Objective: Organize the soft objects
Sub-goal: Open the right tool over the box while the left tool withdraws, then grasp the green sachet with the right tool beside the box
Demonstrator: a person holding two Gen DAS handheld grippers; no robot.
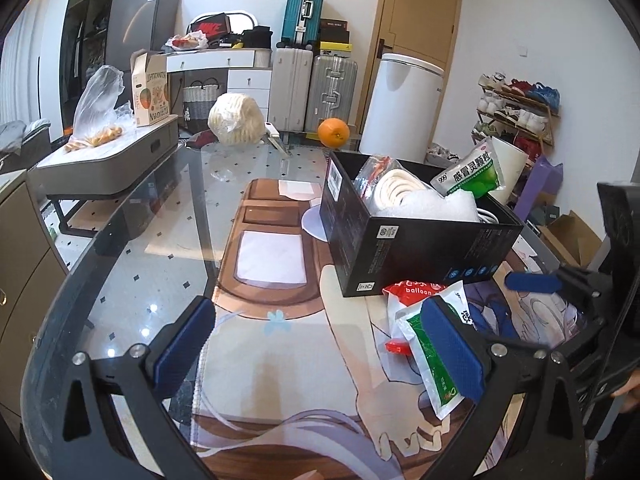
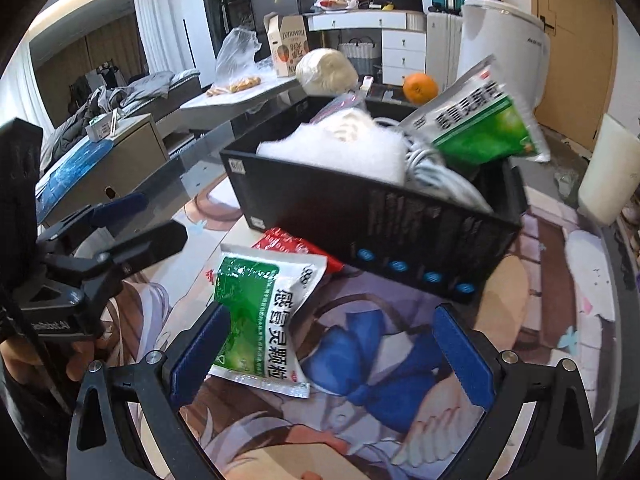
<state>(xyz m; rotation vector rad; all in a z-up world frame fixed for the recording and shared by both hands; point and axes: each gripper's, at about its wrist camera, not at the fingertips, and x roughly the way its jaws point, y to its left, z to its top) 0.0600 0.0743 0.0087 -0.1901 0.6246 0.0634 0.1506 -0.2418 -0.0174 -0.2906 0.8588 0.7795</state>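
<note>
A black box [image 1: 416,248] stands on the printed mat and holds white foam, a tape roll, a cable and a green medicine packet [image 1: 474,174]; it shows in the right wrist view [image 2: 384,220] too. A second green packet [image 2: 260,320] lies on the mat in front of the box, on top of a red balloon packet [image 2: 296,246]. My left gripper [image 1: 320,344] is open and empty, its right finger beside that packet [image 1: 428,356]. My right gripper [image 2: 332,356] is open and empty, its left finger next to the packet.
An orange [image 1: 334,132] and a bagged white bundle [image 1: 236,118] sit at the far edge of the glass table [image 1: 132,280]. A white cylinder [image 2: 608,172] stands right of the box. A side table with a plastic bag [image 1: 100,108] is at the left.
</note>
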